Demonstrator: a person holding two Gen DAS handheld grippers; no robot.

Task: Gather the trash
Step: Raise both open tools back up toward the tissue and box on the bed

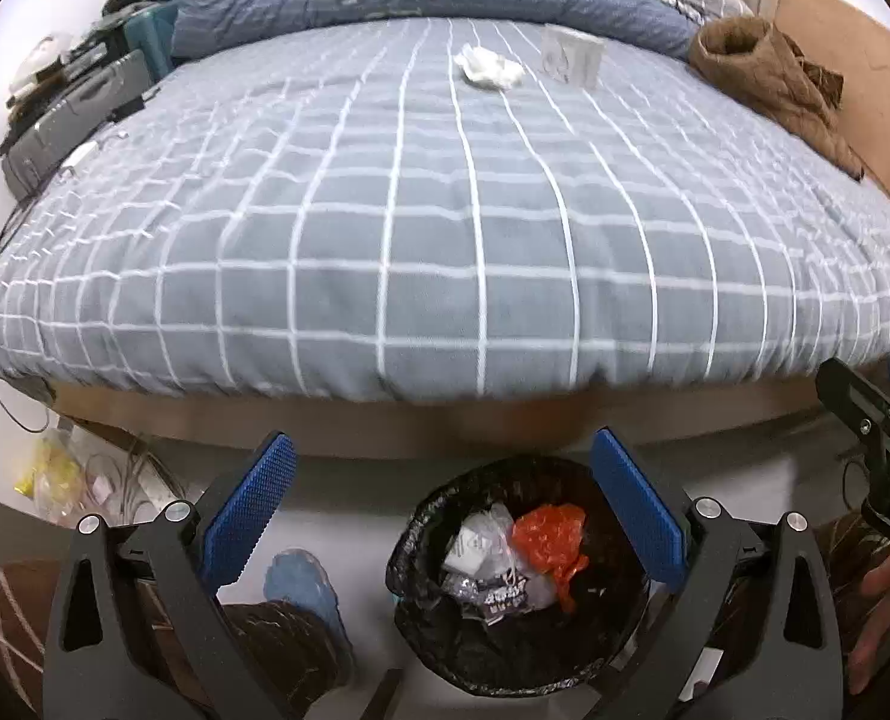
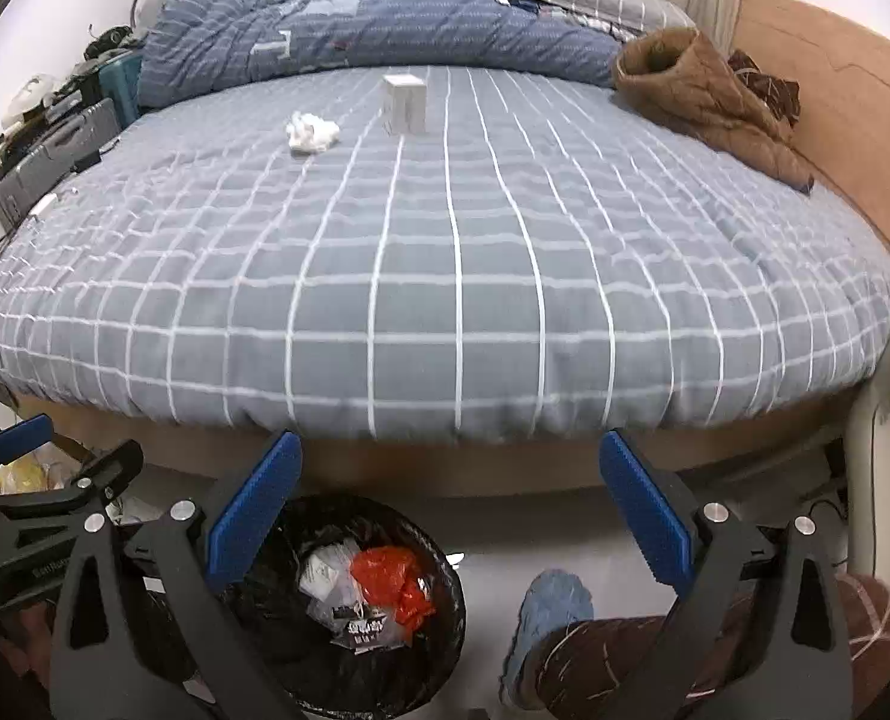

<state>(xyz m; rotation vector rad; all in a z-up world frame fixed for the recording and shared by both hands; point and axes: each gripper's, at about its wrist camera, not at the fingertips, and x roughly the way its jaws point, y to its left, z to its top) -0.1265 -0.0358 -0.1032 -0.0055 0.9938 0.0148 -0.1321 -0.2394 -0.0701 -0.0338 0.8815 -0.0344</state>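
A crumpled white tissue [image 1: 488,67] lies far back on the grey checked bed [image 1: 445,228], next to a small white box [image 1: 572,55]. Both show in the right wrist view too: the tissue [image 2: 311,131] and the box [image 2: 405,103]. A bin with a black liner [image 1: 432,540] stands on the floor at the bed's foot, holding an orange bag [image 1: 548,537] and wrappers; it also shows in the right wrist view [image 2: 445,630]. My left gripper [image 1: 441,501] is open and empty above the bin. My right gripper [image 2: 451,507] is open and empty just right of the bin.
A brown jacket [image 2: 709,102] lies at the bed's right side and a blue duvet [image 2: 372,30] is bunched at the head. Cases and clutter [image 1: 78,108] stand left of the bed. A yellow bag [image 1: 54,474] lies on the floor. My slippered foot [image 2: 550,612] is near the bin.
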